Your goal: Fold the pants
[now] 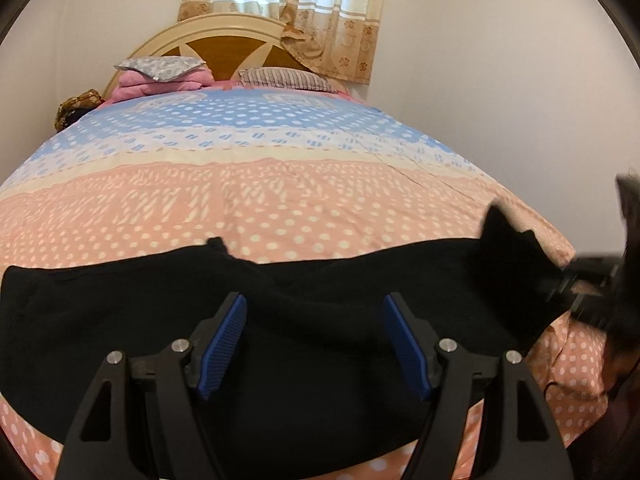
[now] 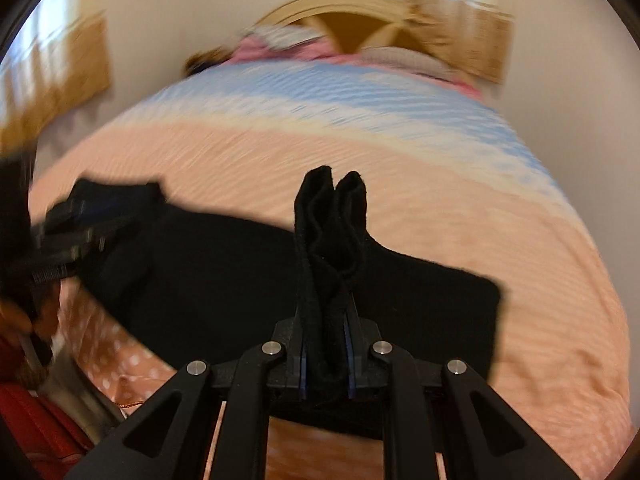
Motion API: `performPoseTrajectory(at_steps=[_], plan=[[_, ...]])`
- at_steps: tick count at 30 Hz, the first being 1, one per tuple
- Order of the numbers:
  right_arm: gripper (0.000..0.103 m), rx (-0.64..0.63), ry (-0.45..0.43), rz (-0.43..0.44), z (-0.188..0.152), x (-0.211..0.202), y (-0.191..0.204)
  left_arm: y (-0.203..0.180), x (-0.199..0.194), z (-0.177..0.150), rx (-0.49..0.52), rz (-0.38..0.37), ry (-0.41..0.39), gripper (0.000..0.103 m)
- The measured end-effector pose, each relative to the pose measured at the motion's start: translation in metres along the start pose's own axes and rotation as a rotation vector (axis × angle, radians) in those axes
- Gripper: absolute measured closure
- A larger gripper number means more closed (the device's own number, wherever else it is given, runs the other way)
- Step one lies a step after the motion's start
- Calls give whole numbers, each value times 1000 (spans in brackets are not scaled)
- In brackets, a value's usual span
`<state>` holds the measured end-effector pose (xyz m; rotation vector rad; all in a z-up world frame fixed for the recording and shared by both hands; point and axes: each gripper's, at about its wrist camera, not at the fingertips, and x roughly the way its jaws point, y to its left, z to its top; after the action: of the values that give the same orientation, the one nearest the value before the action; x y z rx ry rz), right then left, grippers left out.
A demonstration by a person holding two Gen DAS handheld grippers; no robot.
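Observation:
Black pants (image 1: 160, 320) lie spread across the near part of the bed. My left gripper (image 1: 315, 300) hovers over their middle, blue pads wide apart, open and pressing on nothing. My right gripper (image 2: 326, 312) is shut on a bunched end of the pants (image 2: 220, 280), and a fold of black cloth sticks up past its fingertips. In the left wrist view that lifted end rises at the right, with the blurred right gripper (image 1: 576, 284) beside it. The left gripper (image 2: 76, 236) shows blurred at the left of the right wrist view.
The bedsheet (image 1: 280, 200) is pink with white dots, turning blue further back. Pillows (image 1: 288, 78) and folded pink bedding (image 1: 152, 86) lie by the headboard (image 1: 224, 46) under a curtain. Walls close in on both sides. Something red (image 2: 36, 420) sits below the bed's near edge.

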<state>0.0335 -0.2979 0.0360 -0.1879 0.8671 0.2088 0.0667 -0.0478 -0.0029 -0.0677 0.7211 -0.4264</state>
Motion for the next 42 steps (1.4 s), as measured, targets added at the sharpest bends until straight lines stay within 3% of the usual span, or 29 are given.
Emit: performPoseTrajectory(at_steps=[3, 7, 9, 10, 11, 14, 16, 18, 19, 20, 25, 27, 29, 31, 35, 37, 39, 42], plan=[[89, -102, 11, -34, -11, 32, 41, 10, 1, -1, -19, 13, -1, 29], [63, -196, -53, -155, -24, 41, 76, 20, 6, -4, -42, 24, 9, 29], [51, -177, -73, -71, -26, 32, 83, 23, 8, -5, -45, 27, 14, 29], [42, -155, -80, 15, -26, 26, 83, 24, 9, -6, -45, 28, 17, 29], [41, -120, -88, 122, -27, 18, 80, 24, 10, -7, -43, 28, 19, 29], [41, 0, -121, 354, -25, -3, 62, 22, 11, -9, -39, 28, 24, 29], [41, 91, -170, 392, -22, -10, 39, 21, 11, -10, -36, 23, 26, 29], [47, 218, -182, 379, -19, -3, 7, 18, 12, -10, -30, 21, 29, 29], [65, 279, -169, 353, -20, 5, -8, 16, 13, -10, -25, 19, 31, 29], [75, 311, -153, 332, -21, 13, -17, 14, 13, -11, -19, 18, 33, 29], [74, 232, -44, 362, -42, 50, 11, 15, 13, -11, 43, 88, 36, 29], [74, 188, -67, 322, -41, 44, 13, 28, 9, -11, 27, 111, 44, 29], [74, 260, -92, 401, -33, 37, -6, 41, 4, -13, 12, 137, 54, 29], [74, 309, -152, 418, -25, 28, -19, 56, -5, -21, 2, 176, 64, 29], [74, 266, -163, 374, 0, 35, -23, 73, -10, -40, -12, 214, 121, 29], [74, 235, -99, 369, 11, 55, -9, 73, -13, -50, 32, 246, 128, 29], [74, 206, -17, 275, 16, 85, 3, 70, -14, -54, 68, 268, 132, 27], [74, 254, -47, 226, 33, 102, -3, 75, -15, -54, 62, 266, 151, 27]])
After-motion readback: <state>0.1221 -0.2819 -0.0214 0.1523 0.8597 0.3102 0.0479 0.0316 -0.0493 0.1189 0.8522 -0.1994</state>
